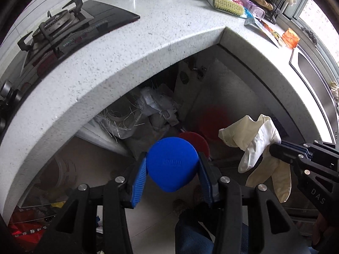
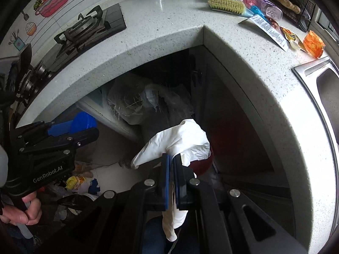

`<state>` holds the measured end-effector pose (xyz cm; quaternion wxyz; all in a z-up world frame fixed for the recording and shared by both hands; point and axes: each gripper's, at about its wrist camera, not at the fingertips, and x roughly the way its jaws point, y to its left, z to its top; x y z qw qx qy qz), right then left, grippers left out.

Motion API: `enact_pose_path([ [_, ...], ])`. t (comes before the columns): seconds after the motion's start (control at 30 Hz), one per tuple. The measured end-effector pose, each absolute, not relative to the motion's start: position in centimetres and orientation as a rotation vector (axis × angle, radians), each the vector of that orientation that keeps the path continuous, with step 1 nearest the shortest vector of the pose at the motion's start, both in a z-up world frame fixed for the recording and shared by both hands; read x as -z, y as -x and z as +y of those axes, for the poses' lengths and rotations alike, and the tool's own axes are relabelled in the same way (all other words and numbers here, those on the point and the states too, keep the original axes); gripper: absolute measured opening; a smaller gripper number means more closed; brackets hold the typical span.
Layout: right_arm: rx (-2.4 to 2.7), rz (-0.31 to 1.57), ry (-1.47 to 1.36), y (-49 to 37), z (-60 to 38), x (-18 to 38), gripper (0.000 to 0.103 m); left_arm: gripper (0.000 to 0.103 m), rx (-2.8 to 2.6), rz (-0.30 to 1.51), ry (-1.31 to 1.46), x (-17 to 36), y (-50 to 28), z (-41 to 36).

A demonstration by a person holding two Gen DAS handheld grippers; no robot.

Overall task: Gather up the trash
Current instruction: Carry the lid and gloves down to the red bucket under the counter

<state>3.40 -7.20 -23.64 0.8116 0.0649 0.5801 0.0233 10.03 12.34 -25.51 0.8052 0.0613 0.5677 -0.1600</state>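
At the bottom centre of the left wrist view, the left gripper (image 1: 172, 169) is partly closed around a blue round lid (image 1: 172, 166), which sits squarely between the two blue-padded fingers (image 1: 138, 183) and touches both. In the lower right of that frame the right gripper (image 1: 273, 150) pinches a crumpled white rubber glove (image 1: 260, 146), whose loose ends hang below the fingertips.

The right wrist view shows the same grip close up: the fingers (image 2: 167, 182) are nearly shut, the glove clamped in the narrow gap, most of it bunched above the tips and a strip trailing down between them. The left gripper appears at the left edge with the lid.

Lower left, beyond the grippers, mixed rubbish (image 2: 78, 184) lies on the floor. Just behind the glove stands a red round container (image 1: 193, 140), and further back a grey plastic sack (image 1: 156, 105) fills the dark space under the counter. The speckled white countertop (image 1: 169, 27) curves across the upper frame, carrying a gas stove (image 1: 61, 25) at upper left and a scrubbing brush (image 1: 228, 5) with an orange wrapper (image 1: 290, 38) at upper right.
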Motion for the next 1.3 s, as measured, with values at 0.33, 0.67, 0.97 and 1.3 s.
enact_pose_path([
  [0.33, -0.090, 1.333, -0.165, -5.9, -7.4, 35.9, 0.004, 0.043, 0.341, 1.272, -0.115, 37.3, -12.0, 11.8],
  [0.67, -0.110, 1.349, -0.140, -7.6, -7.7, 48.0, 0.004, 0.043, 0.329, 1.257, -0.146, 48.3, -14.1, 11.7],
  [0.97, -0.115, 1.362, -0.087, -8.5, -8.5, 55.6, 0.004, 0.043, 0.328, 1.269, -0.152, 56.4, -15.0, 11.7],
  [1.3, -0.078, 1.383, -0.090, -8.9, -9.5, 59.4, 0.019, 0.043, 0.340, 1.294, -0.179, 59.7, -15.7, 11.3],
])
